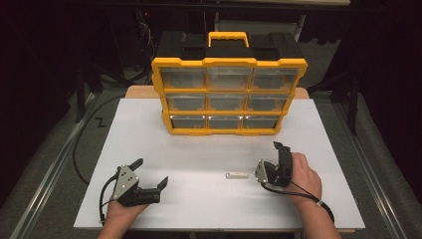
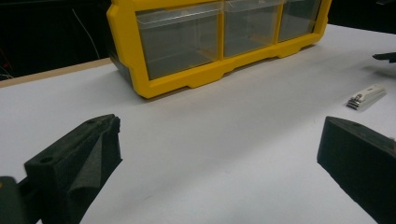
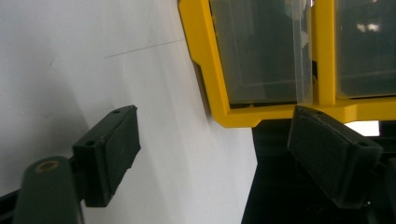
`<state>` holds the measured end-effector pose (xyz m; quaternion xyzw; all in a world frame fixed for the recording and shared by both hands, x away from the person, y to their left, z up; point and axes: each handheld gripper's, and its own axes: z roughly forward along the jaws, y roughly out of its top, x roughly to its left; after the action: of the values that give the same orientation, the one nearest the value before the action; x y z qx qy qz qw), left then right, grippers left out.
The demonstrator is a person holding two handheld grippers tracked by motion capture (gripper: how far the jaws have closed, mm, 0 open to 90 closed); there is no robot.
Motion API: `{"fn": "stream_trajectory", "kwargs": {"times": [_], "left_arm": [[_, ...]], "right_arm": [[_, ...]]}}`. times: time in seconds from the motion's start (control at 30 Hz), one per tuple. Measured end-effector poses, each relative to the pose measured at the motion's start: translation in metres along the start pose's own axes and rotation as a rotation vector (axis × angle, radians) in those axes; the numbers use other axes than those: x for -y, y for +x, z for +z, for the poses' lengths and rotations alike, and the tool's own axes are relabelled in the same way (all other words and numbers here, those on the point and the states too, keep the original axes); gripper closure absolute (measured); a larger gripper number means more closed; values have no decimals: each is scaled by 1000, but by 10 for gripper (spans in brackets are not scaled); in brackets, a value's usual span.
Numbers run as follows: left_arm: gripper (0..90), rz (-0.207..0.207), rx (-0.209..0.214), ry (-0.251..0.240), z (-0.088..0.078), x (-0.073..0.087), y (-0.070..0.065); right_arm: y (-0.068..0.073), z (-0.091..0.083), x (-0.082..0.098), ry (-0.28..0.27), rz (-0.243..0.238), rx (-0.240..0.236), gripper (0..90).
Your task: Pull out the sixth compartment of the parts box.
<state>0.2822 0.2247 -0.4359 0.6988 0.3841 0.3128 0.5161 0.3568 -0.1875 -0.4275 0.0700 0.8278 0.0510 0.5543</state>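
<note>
A small white oblong piece [image 1: 237,175] lies flat on the white table top [image 1: 199,149], between my two grippers. My left gripper [image 1: 152,172] rests at the near left with its jaws wide apart and nothing between them. In the left gripper view the white piece [image 2: 366,97] lies ahead and to the right of the open jaws [image 2: 219,135]. My right gripper [image 1: 268,157], rolled onto its side, sits just right of the piece, open and empty. The right gripper view [image 3: 215,116] looks past its jaws at the organizer.
A yellow-framed organizer [image 1: 229,94] with three rows of clear drawers stands upright at the back middle of the table, a yellow handle [image 1: 228,37] on top. Its drawers [image 2: 187,46] [image 3: 261,56] look shut. Dark floor and cables surround the table.
</note>
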Motion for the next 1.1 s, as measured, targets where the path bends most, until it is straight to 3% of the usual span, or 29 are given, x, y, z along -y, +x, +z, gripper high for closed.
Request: {"fn": "stream_trajectory", "kwargs": {"times": [0.1, 0.33, 0.37, 0.53, 0.83, 1.1], "left_arm": [[3, -6, 0, -4, 1, 0, 1], [4, -10, 9, 2, 3, 0, 3], [4, -8, 10, 3, 3, 0, 3], [4, -9, 18, 4, 3, 0, 2], [6, -14, 25, 3, 4, 0, 2], [6, -8, 27, 4, 4, 0, 2]], "right_arm": [[0, 0, -1, 9, -11, 33, 249], [-5, 4, -6, 11, 9, 60, 346], [-9, 4, -10, 9, 16, 83, 370], [-19, 8, -15, 7, 28, 108, 416], [-35, 13, -21, -8, 37, 168, 464], [-50, 17, -29, -6, 27, 183, 474]]}}
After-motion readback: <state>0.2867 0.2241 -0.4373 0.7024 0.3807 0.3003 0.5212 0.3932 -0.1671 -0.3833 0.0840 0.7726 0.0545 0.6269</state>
